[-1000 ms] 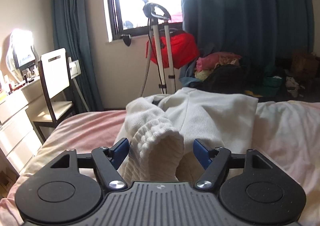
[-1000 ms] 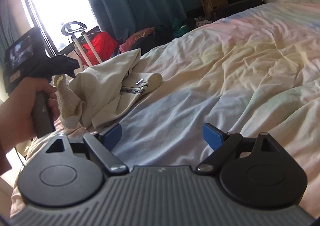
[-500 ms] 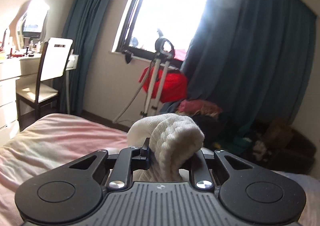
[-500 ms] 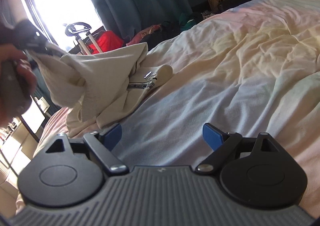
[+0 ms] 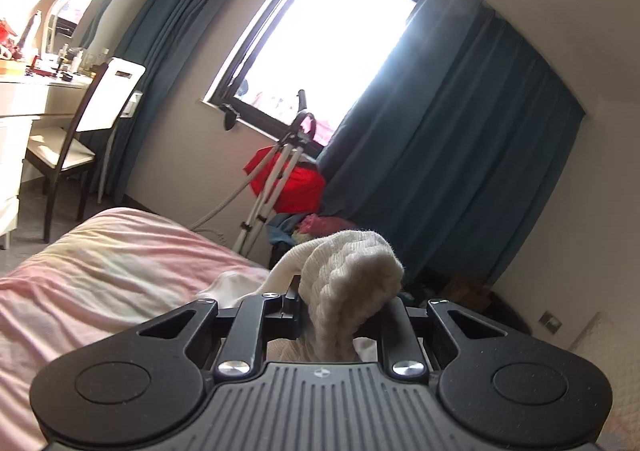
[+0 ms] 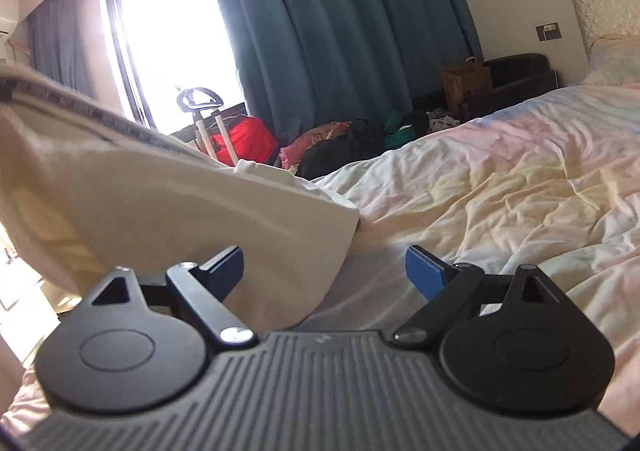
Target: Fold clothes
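Garment [image 5: 352,283], cream knit, ribbed cuff or hem end bunched between the left gripper's [image 5: 344,303] fingers; fingers drawn in tight on the cloth. That end was held up off the bed [image 5: 100,271], camera tilted toward the window [image 5: 320,47] and curtain [image 5: 460,155].

Right wrist view: rest of the garment [image 6: 180,219] hung as a broad sheet from upper left, its lower part trailing down to the bed [image 6: 500,191]. A dark striped band ran along its upper edge. Right gripper [image 6: 324,271] low over the bed, fingers spread wide, nothing between them; the hanging cloth lay just beside the left finger, contact not clear.

Step judged: lift and spread, early in the task; no fold made yet, garment not laid flat.

Next move would call for the right gripper to take a second edge or corner of the hanging cloth, well apart from the left's hold, so the piece could be stretched and laid out flat on the bed. Which part of the garment the left had (sleeve, leg, hem) could not be told.
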`<act>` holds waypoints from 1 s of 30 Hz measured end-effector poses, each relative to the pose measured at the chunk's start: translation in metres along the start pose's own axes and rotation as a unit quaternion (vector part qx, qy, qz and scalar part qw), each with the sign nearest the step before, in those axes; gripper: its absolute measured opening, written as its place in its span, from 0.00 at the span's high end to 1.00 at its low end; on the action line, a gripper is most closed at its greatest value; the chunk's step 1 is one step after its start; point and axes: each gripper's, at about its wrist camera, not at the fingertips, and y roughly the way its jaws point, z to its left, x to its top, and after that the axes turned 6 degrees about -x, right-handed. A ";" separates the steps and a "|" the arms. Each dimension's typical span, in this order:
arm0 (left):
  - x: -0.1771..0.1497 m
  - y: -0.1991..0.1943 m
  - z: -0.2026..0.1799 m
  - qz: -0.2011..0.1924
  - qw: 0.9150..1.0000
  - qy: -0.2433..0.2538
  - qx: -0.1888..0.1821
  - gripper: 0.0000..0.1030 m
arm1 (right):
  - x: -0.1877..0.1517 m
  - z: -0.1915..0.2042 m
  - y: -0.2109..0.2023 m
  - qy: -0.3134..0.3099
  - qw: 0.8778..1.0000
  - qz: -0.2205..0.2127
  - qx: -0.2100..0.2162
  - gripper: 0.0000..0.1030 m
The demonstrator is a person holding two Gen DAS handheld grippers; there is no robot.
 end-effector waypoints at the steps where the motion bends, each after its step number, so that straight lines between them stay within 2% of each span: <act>1: -0.010 -0.006 0.018 0.011 1.000 0.007 0.016 0.82 | 0.000 0.000 -0.004 -0.006 1.000 0.015 0.004 0.13; 5: -0.045 -0.010 0.085 0.051 0.995 0.028 0.080 0.83 | -0.007 0.011 -0.008 -0.027 0.994 0.094 0.039 0.13; 7: -0.055 -0.008 0.108 0.074 0.993 0.036 0.089 0.83 | -0.016 0.020 -0.007 -0.026 0.988 0.135 0.072 0.13; 10: -0.072 -0.003 0.142 0.107 0.988 0.049 0.099 0.83 | -0.035 0.044 -0.011 -0.056 0.972 0.191 0.125 0.13; 13: -0.082 0.005 0.156 0.122 0.987 0.031 0.104 0.82 | -0.054 0.068 -0.012 -0.098 0.958 0.226 0.145 0.13; 16: -0.083 0.019 0.162 0.136 0.984 -0.003 0.111 0.81 | -0.068 0.083 -0.007 -0.125 0.958 0.230 0.115 0.13; 19: -0.083 0.025 0.154 0.133 0.984 0.012 0.114 0.81 | -0.074 0.085 0.005 -0.123 0.959 0.237 0.092 0.13; 22: -0.084 0.032 0.152 0.134 0.984 0.022 0.113 0.81 | -0.078 0.080 0.020 -0.095 0.963 0.239 0.076 0.14; 24: -0.084 0.037 0.155 0.134 0.984 0.012 0.115 0.81 | -0.080 0.080 0.027 -0.089 0.965 0.234 0.073 0.31; 25: -0.084 0.037 0.157 0.135 0.984 0.006 0.114 0.81 | -0.081 0.083 0.027 -0.099 0.966 0.227 0.073 0.33; 27: -0.084 0.038 0.160 0.137 0.984 -0.004 0.112 0.79 | -0.084 0.093 0.023 -0.142 0.965 0.207 0.075 0.45; 30: -0.083 0.039 0.165 0.139 0.984 -0.020 0.109 0.77 | -0.082 0.108 0.009 -0.209 0.960 0.171 0.074 0.57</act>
